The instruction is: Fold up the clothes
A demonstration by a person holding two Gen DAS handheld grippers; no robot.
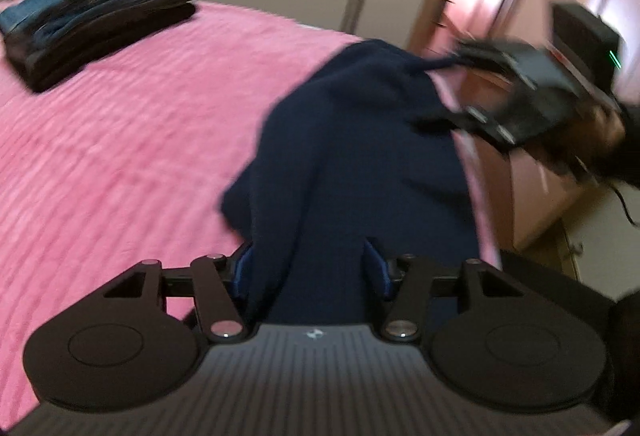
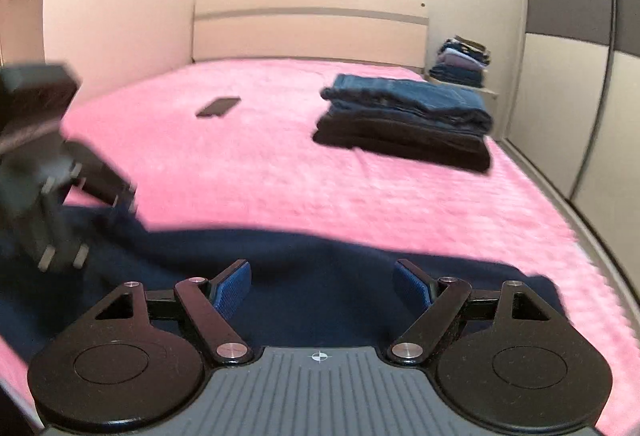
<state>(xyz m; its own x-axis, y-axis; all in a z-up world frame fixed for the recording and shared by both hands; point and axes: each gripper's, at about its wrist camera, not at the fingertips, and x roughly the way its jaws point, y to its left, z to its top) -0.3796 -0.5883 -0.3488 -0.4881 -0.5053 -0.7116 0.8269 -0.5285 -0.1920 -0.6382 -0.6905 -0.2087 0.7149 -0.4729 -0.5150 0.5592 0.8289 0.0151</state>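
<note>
Dark navy knitted garment (image 1: 360, 139) draped over the near part of the pink ribbed bedspread (image 1: 120, 139), bunched and partly lifted. Left gripper (image 1: 310, 272), black with blue pads, spread about a gathered fold of the navy cloth; blue pads visible on either side of the fabric, contact with the pads not discernible. Right gripper (image 1: 432, 95), seen from the left wrist view at upper right, blurred, with garment edge reaching to its fingertips; grasp not discernible there. In the right wrist view, right gripper (image 2: 322, 290) with blue pads (image 2: 232, 290) wide apart, navy cloth lying beneath and between them. Left gripper (image 2: 108, 211) at the left margin of that view, blurred, over the navy cloth. Folded stack of blue denim and black clothes (image 2: 408, 123) farther up the bedspread, well apart from the garment. Flat dark rectangular object (image 2: 218, 107) on the bedspread, left of the stack. Second pile of folded clothes (image 2: 462, 61) beside the pale headboard (image 2: 308, 31).
</note>
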